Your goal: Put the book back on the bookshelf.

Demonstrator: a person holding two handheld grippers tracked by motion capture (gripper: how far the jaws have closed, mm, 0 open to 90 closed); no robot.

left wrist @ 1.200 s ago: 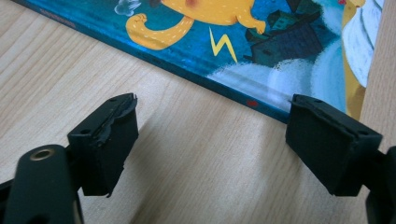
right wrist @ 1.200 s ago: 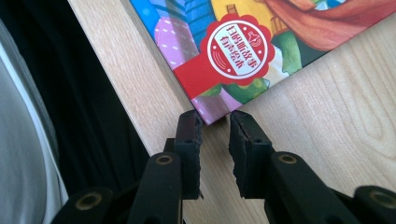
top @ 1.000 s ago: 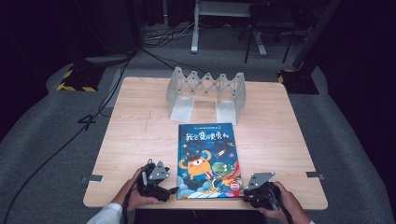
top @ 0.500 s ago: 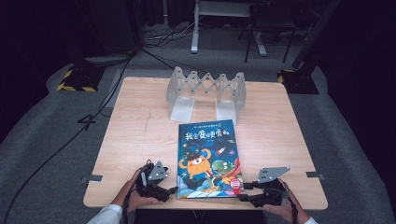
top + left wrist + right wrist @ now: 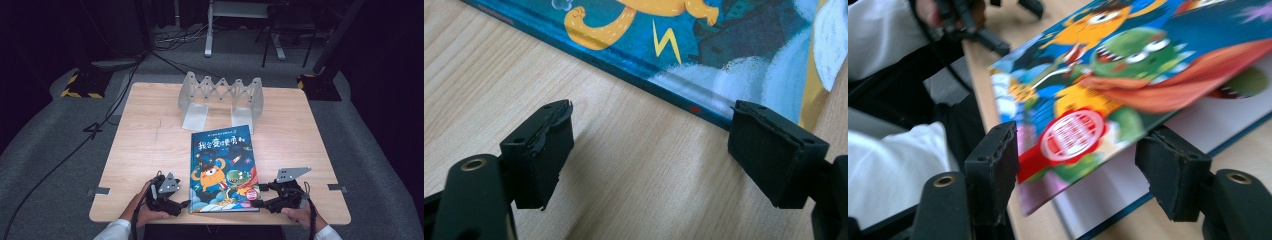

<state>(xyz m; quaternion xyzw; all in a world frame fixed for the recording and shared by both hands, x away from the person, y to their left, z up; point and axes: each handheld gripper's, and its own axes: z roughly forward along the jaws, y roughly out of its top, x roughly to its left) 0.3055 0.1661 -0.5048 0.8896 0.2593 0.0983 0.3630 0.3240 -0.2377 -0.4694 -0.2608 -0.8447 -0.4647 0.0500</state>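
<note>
A children's picture book lies flat near the front edge of the wooden table, its cover up, showing an orange monster and a green one under a row of Chinese characters. Behind it, toward the far edge of the table, stands a grey folding book rack with a zigzag top, well apart from the person's hands.

The left hand-held gripper rests on the table just beside the book's lower left corner. In the left gripper view its jaws stand wide apart with bare wood between them, and the book's blue edge runs across just beyond the tips; nothing is gripped.

The right hand-held gripper sits at the book's lower right corner, held by the person's right hand. Its jaws have just been opening. In the right gripper view the front cover is raised off the white pages below it, and its corner, with a round red seal, hangs in the gap between the two pads, which stand apart on either side. Whether a pad touches the cover I cannot tell.

A white sleeve shows at the left of that view.
</note>
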